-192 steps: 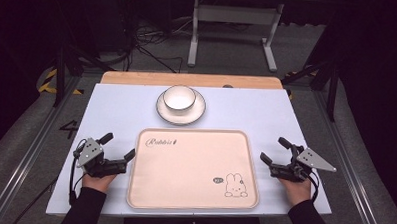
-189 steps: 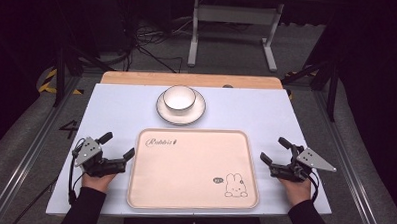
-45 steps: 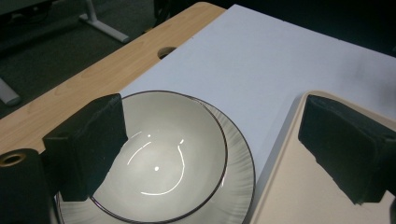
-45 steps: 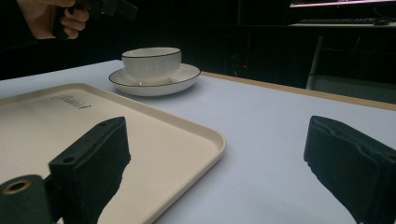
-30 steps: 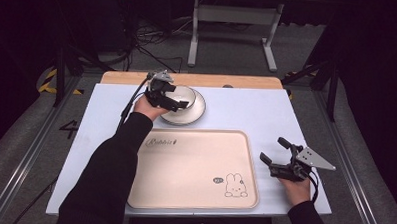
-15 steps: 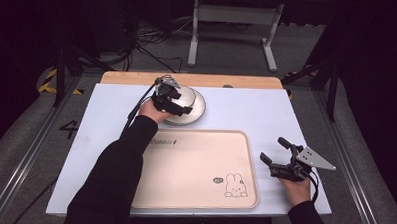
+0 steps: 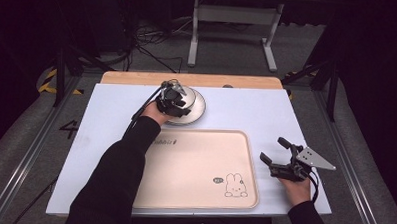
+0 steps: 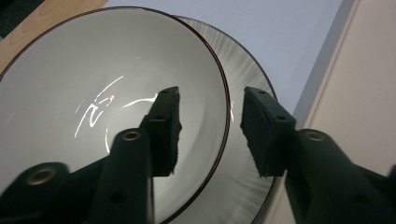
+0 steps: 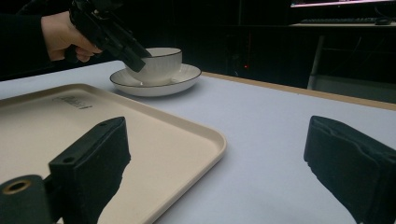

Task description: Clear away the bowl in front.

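A line of small cursive lettering is printed on the far left corner of the beige rectangular plastic tray (image 7: 204,162), partly covered by a dark sleeve; its closing letters can be made out but no whole word can be read. A small dark oval mark beside a line-drawn rabbit (image 7: 235,185) is carried near the tray's near right corner; its content is too small to be read. A dark figure "4" (image 7: 69,129) is marked on the grey floor left of the white table (image 7: 266,112).
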A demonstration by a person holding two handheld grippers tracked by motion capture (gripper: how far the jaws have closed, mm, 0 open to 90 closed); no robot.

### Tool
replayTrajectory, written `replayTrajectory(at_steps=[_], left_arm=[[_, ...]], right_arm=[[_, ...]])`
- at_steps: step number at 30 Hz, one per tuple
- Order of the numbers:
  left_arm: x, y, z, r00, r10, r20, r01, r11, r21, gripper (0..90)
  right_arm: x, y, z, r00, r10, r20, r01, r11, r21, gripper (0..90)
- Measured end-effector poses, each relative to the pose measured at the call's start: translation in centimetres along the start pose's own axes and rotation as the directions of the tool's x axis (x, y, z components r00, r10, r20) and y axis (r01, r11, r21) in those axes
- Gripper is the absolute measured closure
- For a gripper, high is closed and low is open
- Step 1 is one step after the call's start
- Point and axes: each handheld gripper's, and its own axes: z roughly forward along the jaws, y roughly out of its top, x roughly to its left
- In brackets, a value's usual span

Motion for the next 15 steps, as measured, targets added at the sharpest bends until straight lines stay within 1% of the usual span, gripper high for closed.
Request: replayTrajectory(at_steps=[1, 2, 6, 7, 9, 11, 12, 14, 15], left_arm=[[-0.02, 0.03, 0.05, 1.0000, 0.006, -0.002, -0.006, 1.0000, 0.006, 62.1], [-0.07, 0.03, 0.08, 1.0000, 0.000, 0.000, 0.000, 1.0000, 0.008, 64.3], [-0.04, 0.08, 0.34, 1.0000, 0.004, 0.004, -0.004, 0.9997, 0.023, 69.1], [-0.06, 0.12, 0.42, 1.0000, 0.005, 0.007, -0.005, 0.9993, 0.036, 70.2], [-0.11, 0.19, 0.56, 0.9998, 0.019, 0.004, -0.019, 0.9985, 0.051, 72.2], [-0.20, 0.21, 0.68, 0.9998, 0.021, 0.002, -0.021, 0.9981, 0.058, 74.4], [-0.25, 0.29, 0.76, 0.9996, 0.028, 0.001, -0.028, 0.9965, 0.078, 74.4], [-0.35, 0.35, 0.96, 0.9995, 0.028, -0.011, -0.027, 0.9955, 0.091, 78.0], [-0.30, 0.37, 0.98, 0.9996, 0.026, -0.008, -0.025, 0.9956, 0.090, 79.5]], right_arm=[[0.00, 0.00, 0.01, 1.0000, 0.001, -0.001, -0.001, 1.0000, -0.001, 7.3], [0.00, 0.00, 0.00, 1.0000, 0.001, -0.002, -0.001, 1.0000, -0.001, 7.3], [-0.01, 0.00, 0.00, 1.0000, 0.001, -0.004, -0.001, 1.0000, -0.001, 7.3], [-0.01, 0.00, 0.00, 1.0000, 0.001, -0.004, -0.001, 1.0000, -0.002, 7.3], [-0.01, 0.00, -0.01, 1.0000, 0.001, -0.004, -0.001, 1.0000, -0.001, 7.3], [-0.01, 0.00, -0.02, 1.0000, 0.001, -0.004, -0.001, 1.0000, -0.001, 7.3], [-0.02, 0.00, -0.02, 1.0000, 0.001, -0.005, -0.001, 1.0000, -0.002, 7.3], [-0.02, 0.00, -0.02, 1.0000, 0.001, -0.006, -0.001, 1.0000, -0.001, 7.2], [-0.02, -0.01, -0.02, 1.0000, 0.001, -0.006, -0.001, 1.0000, -0.002, 7.3]])
